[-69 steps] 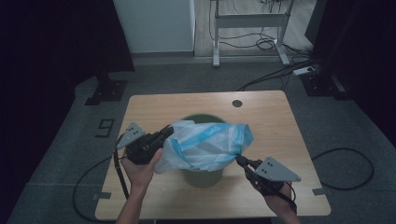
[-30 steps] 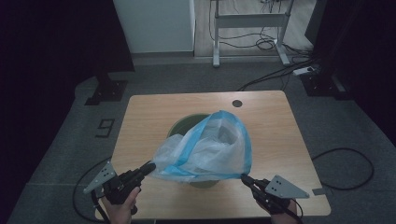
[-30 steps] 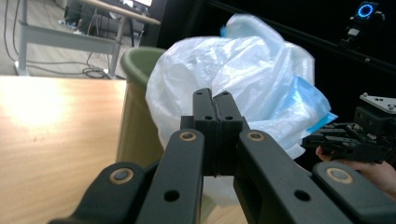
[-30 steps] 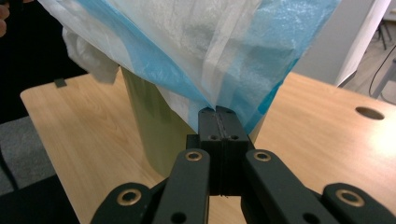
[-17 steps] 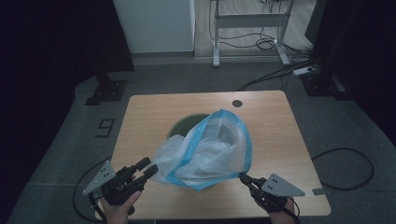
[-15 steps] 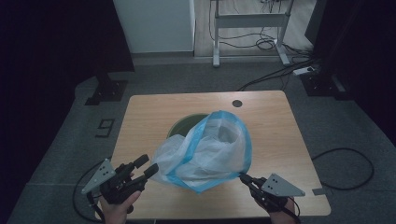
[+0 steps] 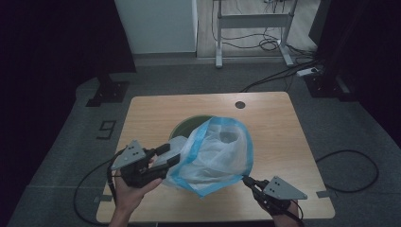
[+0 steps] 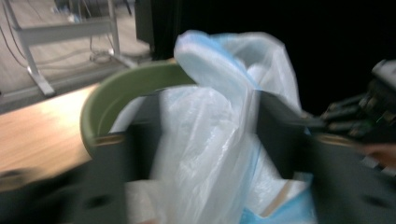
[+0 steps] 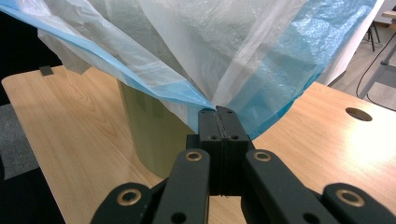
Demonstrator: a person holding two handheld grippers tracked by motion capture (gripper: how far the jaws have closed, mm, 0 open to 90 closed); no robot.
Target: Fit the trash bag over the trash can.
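Above a light wooden table (image 7: pixel 142 116), the right gripper (image 9: pixel 218 113) stays clenched on the blue-edged rim of a translucent white plastic bag (image 7: pixel 215 156) over a round green bin (image 7: pixel 187 126), while the left gripper (image 7: pixel 166 157), jaws just closing, straddles the bag's opposite side, its grip unclear.

At lower left, the left gripper (image 7: pixel 163 157) has just been closing its fingers; lower right, the right gripper (image 7: pixel 247 180) is clamped tight.

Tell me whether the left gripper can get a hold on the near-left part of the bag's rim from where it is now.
Probably yes. The left gripper has its jaws apart around a fold of the bag; they have just been closing, with nothing else between them.
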